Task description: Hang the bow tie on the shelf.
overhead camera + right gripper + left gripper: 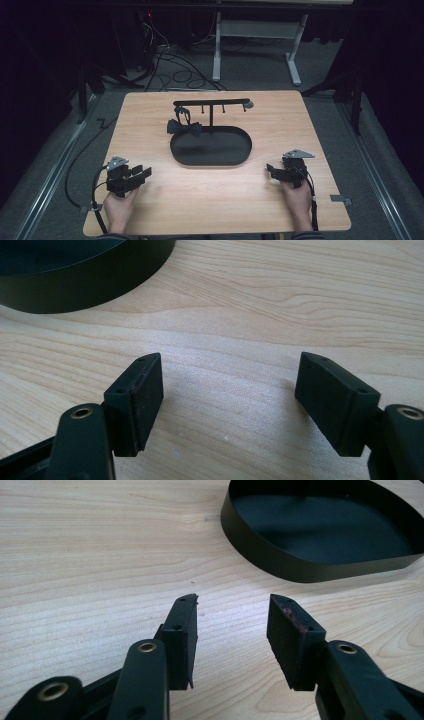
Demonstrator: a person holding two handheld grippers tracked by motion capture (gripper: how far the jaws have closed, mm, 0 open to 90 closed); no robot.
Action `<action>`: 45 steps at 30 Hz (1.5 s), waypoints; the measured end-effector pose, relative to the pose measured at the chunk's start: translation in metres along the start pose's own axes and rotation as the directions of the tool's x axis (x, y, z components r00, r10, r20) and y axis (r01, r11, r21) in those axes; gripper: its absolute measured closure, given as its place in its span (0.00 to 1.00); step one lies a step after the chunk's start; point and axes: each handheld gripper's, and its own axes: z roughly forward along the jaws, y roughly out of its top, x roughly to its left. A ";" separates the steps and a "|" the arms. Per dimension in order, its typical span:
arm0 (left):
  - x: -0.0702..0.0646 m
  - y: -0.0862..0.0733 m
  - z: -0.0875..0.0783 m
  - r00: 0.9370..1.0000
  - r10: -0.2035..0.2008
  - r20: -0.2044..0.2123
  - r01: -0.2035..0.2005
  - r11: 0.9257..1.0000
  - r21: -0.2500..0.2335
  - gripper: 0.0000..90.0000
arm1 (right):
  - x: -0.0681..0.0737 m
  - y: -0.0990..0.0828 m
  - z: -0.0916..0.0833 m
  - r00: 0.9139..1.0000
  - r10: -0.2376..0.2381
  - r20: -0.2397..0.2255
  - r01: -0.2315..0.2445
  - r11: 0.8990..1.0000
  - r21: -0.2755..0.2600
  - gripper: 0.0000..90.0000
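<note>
Black jaws of the left gripper [232, 630] rise from the bottom of the left gripper view, standing moderately apart with nothing but bare wood grain between them; the pad of its right-hand jaw carries a faint reddish smear. Just ahead of this gripper and a little to its right lies the black oval metal tray [280, 562], its low wall curving toward the jaws but well clear of them.

In the right gripper view, the right gripper [227, 390] holds its jaws wide, again with only the light wooden surface [260, 305] between the pads. The same tray's dark wall [85, 287] sits ahead and off to this gripper's left, near but apart.

From the high view, the left gripper [134, 176] rests low over the near left part of the surface [280, 115], held in a hand [119, 207], and the right gripper [274, 172] sits at the near right in the other hand [299, 200]. The tray [211, 161] lies between the two, farther out from both. A thin black T-shaped rack [211, 104] with small hooks stands up from the tray's far edge, and a dark fabric bow tie [184, 128] hangs from the rack's left end, resting at the tray's far left rim, well apart from either gripper.
</note>
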 end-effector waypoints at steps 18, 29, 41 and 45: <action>-0.003 -0.009 0.019 1.000 0.011 -0.018 -0.010 0.999 0.032 0.61 | 0.000 0.000 0.000 1.000 0.000 -0.001 0.000 1.000 0.000 0.32; -0.004 -0.011 0.025 0.999 0.024 -0.036 -0.023 0.999 0.034 0.61 | 0.000 0.000 0.000 1.000 0.000 -0.001 0.000 1.000 -0.001 0.32; -0.006 -0.012 0.031 0.997 0.050 -0.060 -0.048 0.998 0.040 0.59 | 0.000 0.000 0.000 1.000 0.000 -0.002 0.000 1.000 -0.001 0.32; -0.007 -0.012 0.033 0.996 0.060 -0.070 -0.057 0.997 0.044 0.59 | 0.000 0.000 0.000 1.000 0.001 -0.003 -0.001 1.000 -0.001 0.32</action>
